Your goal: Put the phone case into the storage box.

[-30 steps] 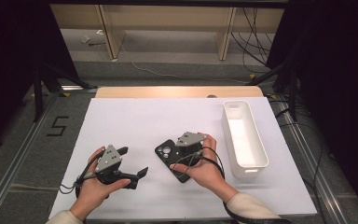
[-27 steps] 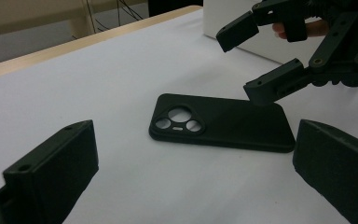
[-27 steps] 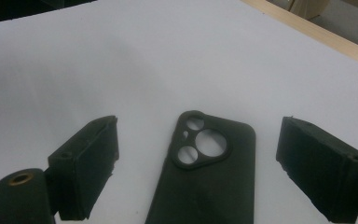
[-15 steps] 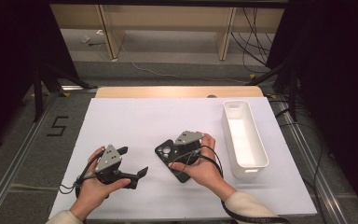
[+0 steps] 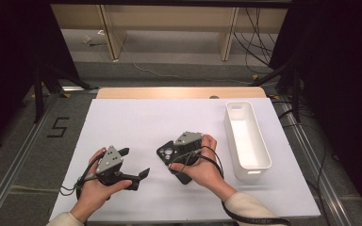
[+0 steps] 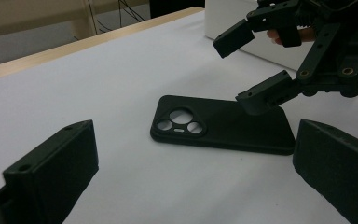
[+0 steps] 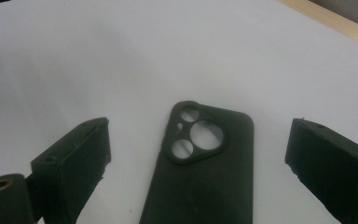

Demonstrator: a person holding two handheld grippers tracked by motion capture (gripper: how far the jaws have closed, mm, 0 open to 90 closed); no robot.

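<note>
The black phone case (image 5: pixel 172 157) lies flat on the white worktop (image 5: pixel 136 122), camera cutouts facing up, near the front middle and well apart from the white bin (image 5: pixel 246 139) at the right. The right hand-held gripper (image 5: pixel 181 153) sits directly over the case; its jaws have just been opening and now stand apart on either side of the case, clear of its edges. The left hand-held gripper (image 5: pixel 134 165) rests on the worktop to the left of the case, jaws apart, nothing between them, pointing toward the case.
</note>
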